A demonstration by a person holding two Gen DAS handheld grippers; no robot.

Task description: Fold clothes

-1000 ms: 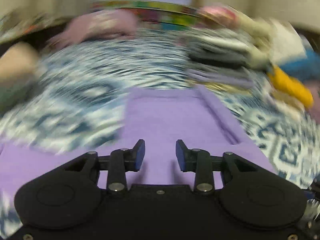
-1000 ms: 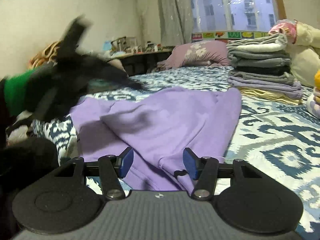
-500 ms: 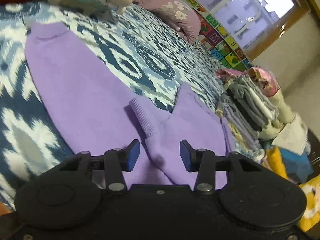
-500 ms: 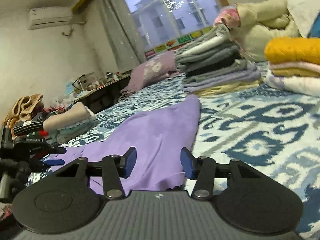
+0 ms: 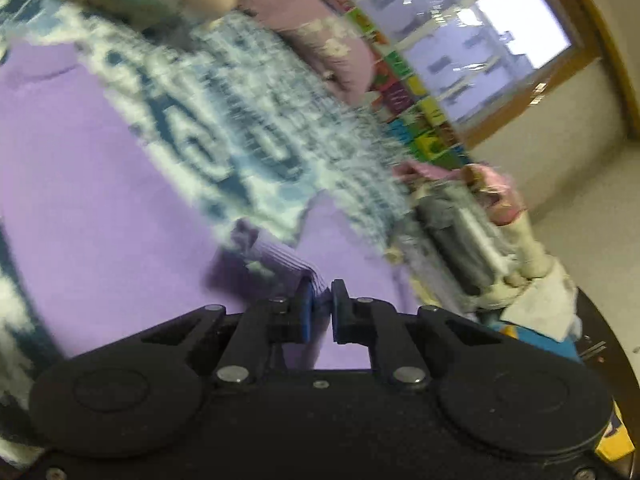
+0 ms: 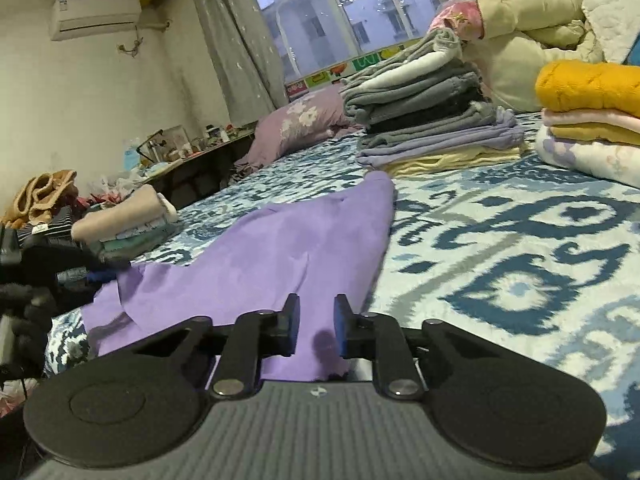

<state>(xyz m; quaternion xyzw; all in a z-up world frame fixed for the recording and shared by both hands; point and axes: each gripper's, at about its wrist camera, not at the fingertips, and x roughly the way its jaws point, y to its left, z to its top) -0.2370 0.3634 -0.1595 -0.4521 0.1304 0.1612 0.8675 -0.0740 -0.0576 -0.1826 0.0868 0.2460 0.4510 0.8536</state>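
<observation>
Item: 1 purple sweater (image 6: pixel 304 248), spread flat on the patterned bedspread (image 6: pixel 520 248), near edge.

Left gripper (image 5: pixel 320 304): jaws pinched on the ribbed cuff (image 5: pixel 280 264).

Right gripper (image 6: pixel 316 320): jaws closing, narrow, hem fabric between them; contact not discernible.

Handling: soft, light, limp knit; likely to sag. Best gripped at the cuff and hem.

Far right: 1 folded stack (image 6: pixel 432 120).

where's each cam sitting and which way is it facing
Left wrist: on the left gripper, rolled sideways, looking over the purple top toward the window; its fingers pinch the ribbed cuff.
Right wrist: on the right gripper, low over the bed, facing the window; its jaws are closing, the top's hem between them.
Shared: purple top, clothes stack, pillow, window.
</observation>
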